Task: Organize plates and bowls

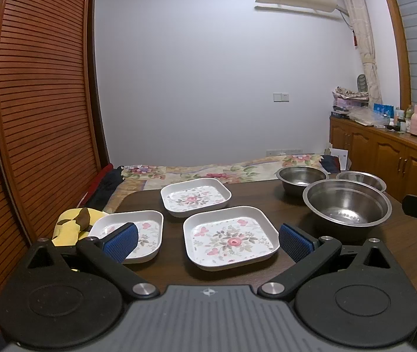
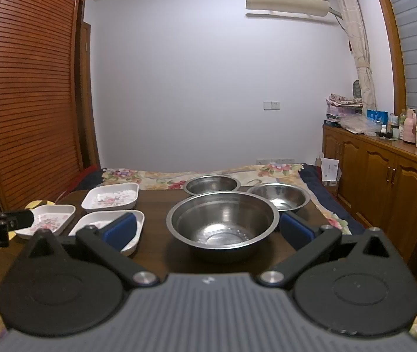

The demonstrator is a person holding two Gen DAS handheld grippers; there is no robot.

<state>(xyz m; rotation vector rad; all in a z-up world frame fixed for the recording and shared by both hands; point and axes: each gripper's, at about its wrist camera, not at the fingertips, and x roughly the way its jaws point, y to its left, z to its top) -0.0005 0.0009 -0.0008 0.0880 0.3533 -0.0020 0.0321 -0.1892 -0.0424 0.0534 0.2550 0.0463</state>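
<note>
A: Dark wood is carrying everything here: the counter [image 1: 255, 193] is holding three square floral plates on its left half and three steel bowls on its right half.

B: Going left to right in the left wrist view, the near-left plate [image 1: 146, 228] is sitting at the counter's left edge, partly behind a blue pad. The far plate [image 1: 195, 196] is lying behind it, and the near-centre plate [image 1: 230, 236] is lying just beside both, apart from each.

A: And the left gripper [image 1: 208, 242]?

B: Its jaws are standing spread wide, empty, hovering over the counter's near edge with the near-centre plate framed between the pads. Nothing is touching them.

A: Further right, the large bowl [image 1: 347, 205] is sitting nearest, with the far-left bowl [image 1: 301, 176] and the far-right bowl [image 1: 361, 179] close behind it. Whether their rims are touching, I cannot tell.

B: The right gripper [image 2: 208, 230] is facing that cluster. Its jaws are also spread wide, pinching nothing, with the large bowl lying between the pads in its own view.

A: All six pieces are resting upright and unstacked. A floral bedspread [image 1: 208, 171] is showing beyond the counter, a louvred wardrobe [image 1: 32, 102] is standing at left, and a cluttered wooden cabinet [image 1: 390, 158] is running along the right wall.
</note>
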